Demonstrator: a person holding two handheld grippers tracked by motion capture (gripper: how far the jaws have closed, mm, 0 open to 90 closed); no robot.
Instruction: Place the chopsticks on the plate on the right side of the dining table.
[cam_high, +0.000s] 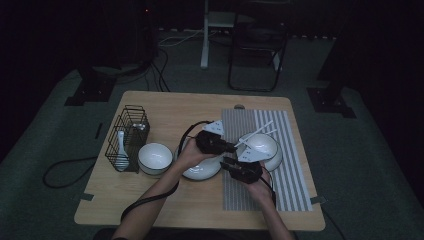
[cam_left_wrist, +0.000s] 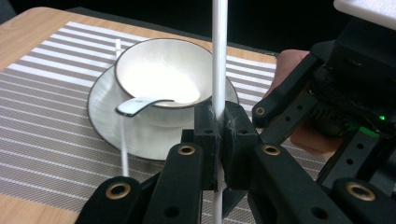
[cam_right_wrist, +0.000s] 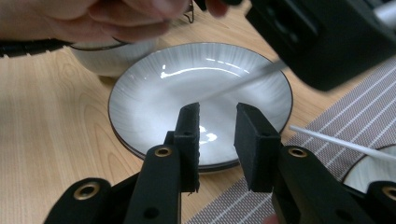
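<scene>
Right gripper (cam_right_wrist: 215, 140) hovers with jaws apart over the plate (cam_right_wrist: 140, 98); left gripper (cam_left_wrist: 217, 130) clamps a white chopstick (cam_left_wrist: 219, 51) upright near the bowl (cam_left_wrist: 163, 70).

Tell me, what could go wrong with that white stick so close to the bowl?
1. The left hand-held gripper pinches the thin white chopstick at a single spot, so it might swivel or slip out.
2. The chopstick stands close to the bowl and the spoon on its plate; a careless swing might knock the spoon off.
</scene>
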